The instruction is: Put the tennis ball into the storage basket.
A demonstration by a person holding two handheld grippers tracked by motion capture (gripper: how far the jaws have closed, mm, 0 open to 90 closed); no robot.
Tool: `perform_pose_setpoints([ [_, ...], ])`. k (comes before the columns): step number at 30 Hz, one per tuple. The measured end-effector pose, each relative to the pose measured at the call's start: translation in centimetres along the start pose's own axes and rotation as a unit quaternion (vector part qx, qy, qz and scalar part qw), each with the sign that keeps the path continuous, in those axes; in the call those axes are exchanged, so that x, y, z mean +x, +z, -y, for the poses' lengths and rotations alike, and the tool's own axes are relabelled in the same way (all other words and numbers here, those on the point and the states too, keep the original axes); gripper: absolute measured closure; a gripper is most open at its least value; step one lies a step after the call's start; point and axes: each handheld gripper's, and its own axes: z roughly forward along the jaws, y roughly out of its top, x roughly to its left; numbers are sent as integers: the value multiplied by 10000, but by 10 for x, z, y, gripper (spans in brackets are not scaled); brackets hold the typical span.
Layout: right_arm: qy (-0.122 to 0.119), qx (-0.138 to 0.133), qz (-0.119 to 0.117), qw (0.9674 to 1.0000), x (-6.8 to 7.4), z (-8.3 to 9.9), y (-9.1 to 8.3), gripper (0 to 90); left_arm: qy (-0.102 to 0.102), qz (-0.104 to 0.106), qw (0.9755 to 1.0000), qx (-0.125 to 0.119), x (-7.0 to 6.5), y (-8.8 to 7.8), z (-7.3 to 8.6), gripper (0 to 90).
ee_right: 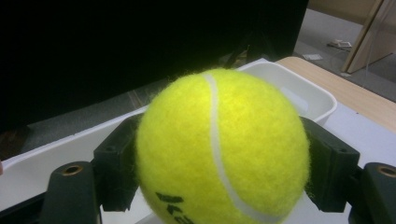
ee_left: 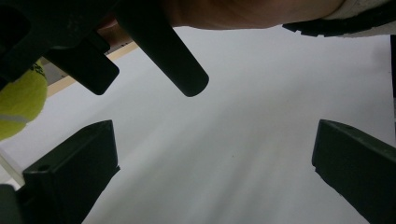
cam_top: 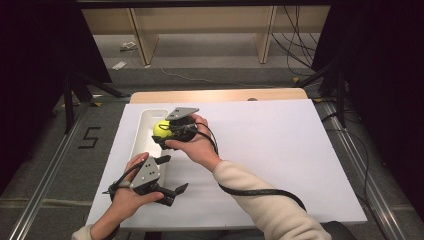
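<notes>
Jaws first: we have the right gripper [ee_right: 219, 186] clamped on the tennis ball [ee_right: 222, 149], one black jaw pressing on each side of it, while the left gripper [ee_left: 215, 182] stands with its jaws wide apart and nothing between them. In the high view the ball [cam_top: 161, 129] hangs over the long white tray [cam_top: 145, 120] at the left of the white board [cam_top: 280, 160] — so we judge the pick-up done and the placing, if the tray is the goal, not yet made. The left gripper [cam_top: 167, 190] waits near the tray's close end. We cannot tell whether the ball touches the tray floor — the hand hides it — and the printing on the ball is cut off.
</notes>
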Motion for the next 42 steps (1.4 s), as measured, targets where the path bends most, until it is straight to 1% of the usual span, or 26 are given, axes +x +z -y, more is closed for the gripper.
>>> perform_pose_setpoints([
  [6, -49, 8, -51, 10000, 0, -3, 1, 261, 3, 7, 10000, 2, 0, 0, 0, 0],
  [14, -48, 68, -99, 9999, 0, -3, 4, 261, 20, 17, 10000, 17, -1, 0, 0, 0],
  [22, -69, 72, -130, 9999, 1, -6, 6, 261, 29, 26, 10000, 21, -1, 0, 0, 0],
  [42, -115, 102, -155, 9998, 2, -10, 10, 261, 38, 29, 10000, 27, -1, 0, 0, 0],
])
